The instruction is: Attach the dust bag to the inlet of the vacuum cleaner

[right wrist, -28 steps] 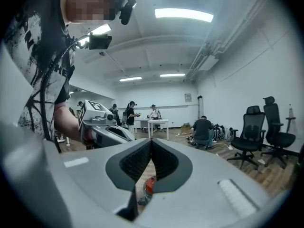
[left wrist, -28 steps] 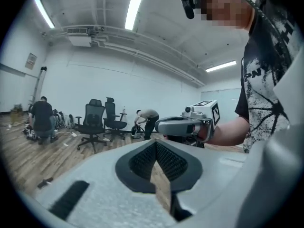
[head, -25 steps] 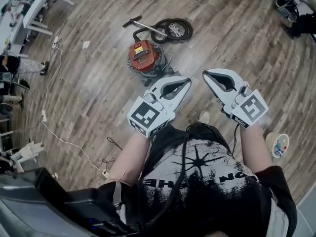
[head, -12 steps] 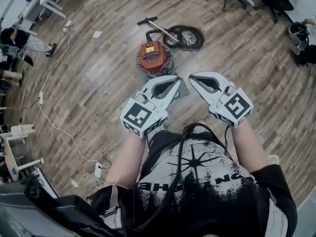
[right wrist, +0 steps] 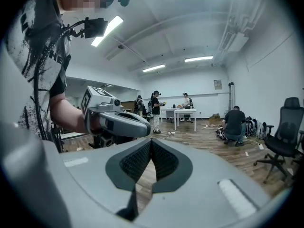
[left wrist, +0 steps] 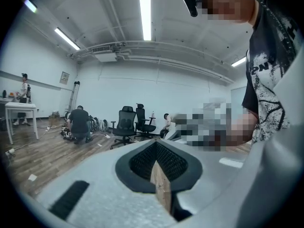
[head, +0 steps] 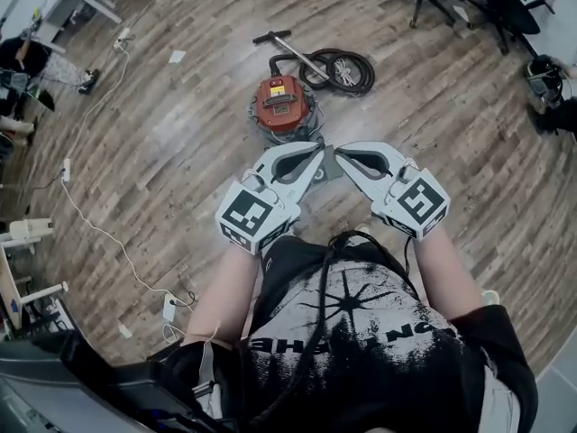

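Head view: holds left gripper (head: pixel 315 150) and right gripper (head: pixel 341 152) out front, tips nearly meeting, above a wood floor (head: pixel 180 142); shows the red vacuum cleaner (head: pixel 281 104) standing just beyond them, hose (head: pixel 343 69) coiled behind. Left gripper view: shows jaws pressed together, gripping nothing. Right gripper view: shows jaws likewise closed and empty, with the left gripper close ahead.

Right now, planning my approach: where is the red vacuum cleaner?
Head view, upper centre: the vacuum cleaner sits on the floor beyond the left hand-held gripper, coiled hose to its right.
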`<action>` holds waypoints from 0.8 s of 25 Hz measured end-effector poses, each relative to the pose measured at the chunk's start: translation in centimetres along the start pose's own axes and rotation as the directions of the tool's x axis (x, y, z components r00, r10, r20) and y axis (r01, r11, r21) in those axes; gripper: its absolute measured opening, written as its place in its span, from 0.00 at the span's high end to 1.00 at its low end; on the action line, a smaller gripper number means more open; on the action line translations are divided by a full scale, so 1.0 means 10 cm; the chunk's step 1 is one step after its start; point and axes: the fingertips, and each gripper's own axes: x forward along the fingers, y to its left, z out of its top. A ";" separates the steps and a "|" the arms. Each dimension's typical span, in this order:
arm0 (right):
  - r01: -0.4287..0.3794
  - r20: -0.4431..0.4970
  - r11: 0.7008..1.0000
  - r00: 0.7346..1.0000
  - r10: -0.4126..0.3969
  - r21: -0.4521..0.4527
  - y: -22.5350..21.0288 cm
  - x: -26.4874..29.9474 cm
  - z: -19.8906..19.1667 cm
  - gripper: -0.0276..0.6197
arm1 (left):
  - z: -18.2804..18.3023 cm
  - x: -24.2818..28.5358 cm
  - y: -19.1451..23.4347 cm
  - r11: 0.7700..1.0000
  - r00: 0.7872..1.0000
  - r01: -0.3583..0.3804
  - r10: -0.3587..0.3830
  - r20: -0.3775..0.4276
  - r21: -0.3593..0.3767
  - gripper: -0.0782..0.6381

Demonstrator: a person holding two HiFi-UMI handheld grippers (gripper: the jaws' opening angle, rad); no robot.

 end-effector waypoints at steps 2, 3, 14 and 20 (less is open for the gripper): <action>-0.011 -0.014 1.000 1.000 0.011 0.001 -0.02 0.06 -0.06 0.95 | -0.06 -0.01 0.07 1.000 1.000 -0.010 0.010 0.001 -0.007 0.90; -0.013 -0.022 1.000 1.000 0.013 0.002 -0.03 0.10 -0.10 0.95 | -0.09 -0.02 0.11 1.000 1.000 -0.017 0.017 0.003 -0.012 0.90; -0.031 -0.165 0.999 0.986 0.032 0.011 -0.26 0.84 -1.20 0.95 | -1.03 -0.07 0.84 0.996 0.997 -0.074 0.073 -0.023 -0.054 0.90; -0.051 -0.231 0.998 0.972 0.044 -0.026 -0.42 1.43 -2.62 0.95 | -2.08 0.23 1.32 0.999 0.999 -0.038 0.038 0.013 -0.007 0.90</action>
